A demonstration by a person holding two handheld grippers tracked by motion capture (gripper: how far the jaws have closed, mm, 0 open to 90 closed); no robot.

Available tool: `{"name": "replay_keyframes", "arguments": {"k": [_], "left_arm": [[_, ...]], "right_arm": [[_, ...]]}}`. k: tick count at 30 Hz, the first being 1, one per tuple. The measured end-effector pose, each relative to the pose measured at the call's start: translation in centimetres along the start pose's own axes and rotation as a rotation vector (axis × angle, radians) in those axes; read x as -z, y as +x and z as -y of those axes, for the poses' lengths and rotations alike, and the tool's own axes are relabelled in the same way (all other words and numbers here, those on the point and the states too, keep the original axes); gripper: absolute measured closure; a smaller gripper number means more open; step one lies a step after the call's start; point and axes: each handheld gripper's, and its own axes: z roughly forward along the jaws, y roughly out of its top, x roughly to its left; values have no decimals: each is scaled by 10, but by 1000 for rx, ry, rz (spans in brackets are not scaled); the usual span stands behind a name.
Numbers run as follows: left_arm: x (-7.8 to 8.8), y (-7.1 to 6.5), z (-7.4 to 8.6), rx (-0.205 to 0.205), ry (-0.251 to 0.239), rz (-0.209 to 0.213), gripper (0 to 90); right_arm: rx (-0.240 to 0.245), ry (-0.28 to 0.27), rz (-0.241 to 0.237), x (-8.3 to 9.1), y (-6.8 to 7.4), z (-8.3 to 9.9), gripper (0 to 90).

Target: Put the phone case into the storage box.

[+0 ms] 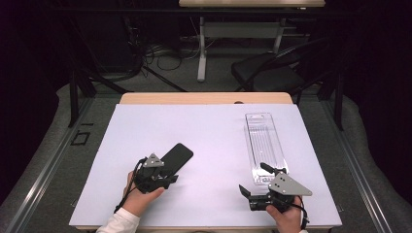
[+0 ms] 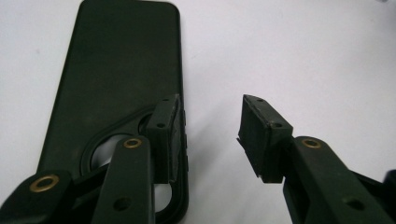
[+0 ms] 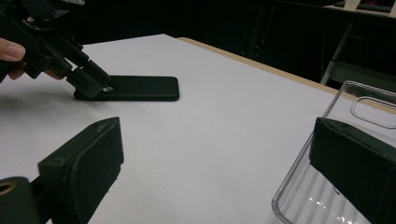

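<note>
Left: the left gripper (image 1: 165,180) rests at the near end of the black phone case (image 1: 176,156), which lies flat on the white table cover (image 1: 214,136), left of centre. In the left gripper view its jaws stand partly apart; one pad (image 2: 166,138) sits over the case's near edge beside the camera cut-out, the other (image 2: 261,135) stands off it over bare cover, so the case is not gripped. To take the case well, the open jaws should probably straddle the long edge squarely before closing, with the pads clear of the cut-out, so the thin shell does not tip or slide.

Right: the clear plastic tray (image 1: 265,145) lies lengthwise on the cover, well apart from the case. The right gripper (image 1: 256,184) rests at its near end, jaws wide, one jaw at the tray's rim (image 3: 299,163), holding nothing. It should likely steady the tray.
</note>
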Motion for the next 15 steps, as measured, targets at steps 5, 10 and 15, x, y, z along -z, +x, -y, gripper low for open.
{"name": "replay_keyframes", "arguments": {"k": [5,10,15], "left_arm": [[1,0,0,10,-21,17,579],[2,1,-1,14,-33,18,501],[5,5,-3,23,-61,15,353]], "right_arm": [[-2,2,-3,0,0,0,28],[-3,2,-5,0,0,0,28],[-4,5,-6,-1,0,0,28]]}}
